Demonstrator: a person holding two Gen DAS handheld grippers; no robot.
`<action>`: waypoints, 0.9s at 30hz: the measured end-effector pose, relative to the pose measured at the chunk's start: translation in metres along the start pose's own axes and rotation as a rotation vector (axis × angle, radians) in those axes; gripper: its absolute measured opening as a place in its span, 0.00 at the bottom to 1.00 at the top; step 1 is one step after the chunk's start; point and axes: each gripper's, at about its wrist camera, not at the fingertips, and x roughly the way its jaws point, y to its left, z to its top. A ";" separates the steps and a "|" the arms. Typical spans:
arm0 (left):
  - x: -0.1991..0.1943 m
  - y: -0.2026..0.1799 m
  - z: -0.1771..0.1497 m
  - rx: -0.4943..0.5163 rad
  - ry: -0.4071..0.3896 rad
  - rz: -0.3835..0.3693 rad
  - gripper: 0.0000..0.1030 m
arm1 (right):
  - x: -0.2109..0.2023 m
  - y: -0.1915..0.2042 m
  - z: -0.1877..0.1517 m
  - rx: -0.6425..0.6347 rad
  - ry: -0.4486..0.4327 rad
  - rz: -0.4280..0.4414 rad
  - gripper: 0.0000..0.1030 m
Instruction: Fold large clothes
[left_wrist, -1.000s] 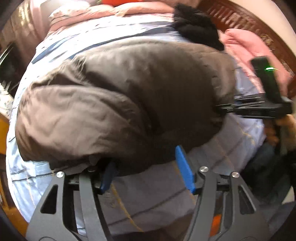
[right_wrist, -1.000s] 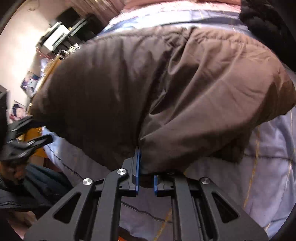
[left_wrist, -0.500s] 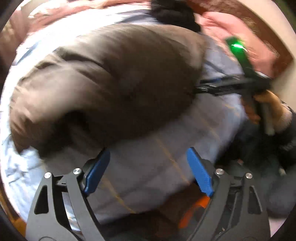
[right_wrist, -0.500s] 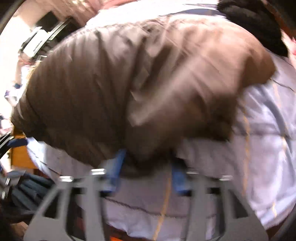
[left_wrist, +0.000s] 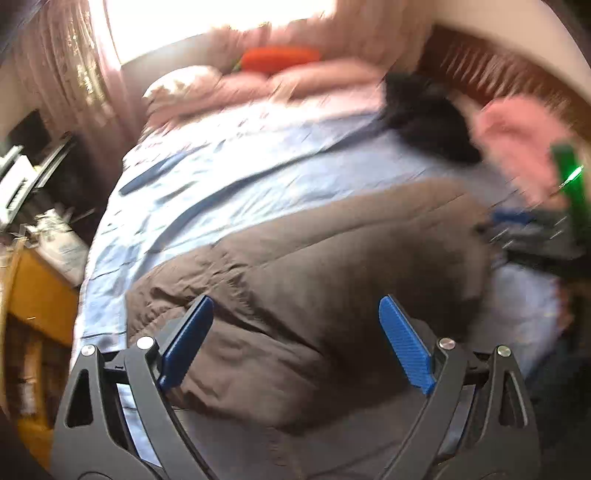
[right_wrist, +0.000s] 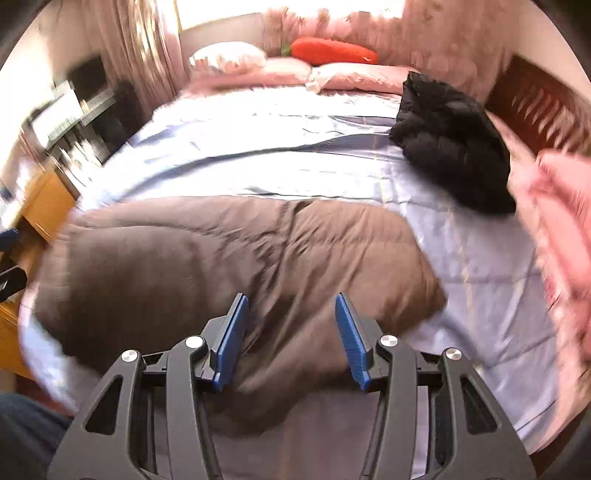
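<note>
L tool (left_wrist: 295, 321) angled down over brown jacket (left_wrist: 314, 280), jaws just widened, apart, empty. R tool (right_wrist: 290, 317) likewise, jaws narrowing, not gripping. Only R view shows black garment (right_wrist: 450, 147) sharp.

Left tool (left_wrist: 295, 325) hangs above the bed, its 2 blue-padded fingers (left_wrist: 404, 345) spread wide, having just been opening, nothing between them but air. Below lies the puffy brown quilted jacket (left_wrist: 314, 266), bunched in a broad mound on the pale blue bedsheet (left_wrist: 221, 177). Far side: a black padded garment (left_wrist: 424, 114), a fluffy pink blanket (left_wrist: 517, 136) just beside it, pink pillows (left_wrist: 314, 79) and an orange carrot-shaped cushion (left_wrist: 279, 59) by the bright window. The right tool (left_wrist: 517, 229), blurred, sits at the jacket's right edge. A yellow wooden cabinet (left_wrist: 33, 295) stands left of the bed.
</note>
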 end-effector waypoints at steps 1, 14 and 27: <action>0.015 -0.001 -0.005 0.010 0.025 0.036 0.89 | 0.012 0.000 0.002 -0.013 0.014 -0.028 0.50; 0.143 0.040 -0.055 -0.171 0.425 -0.074 0.98 | 0.109 0.004 -0.050 -0.003 0.242 -0.109 0.51; 0.055 0.060 -0.032 -0.204 0.161 -0.067 0.87 | 0.025 0.038 -0.060 0.056 0.062 0.032 0.51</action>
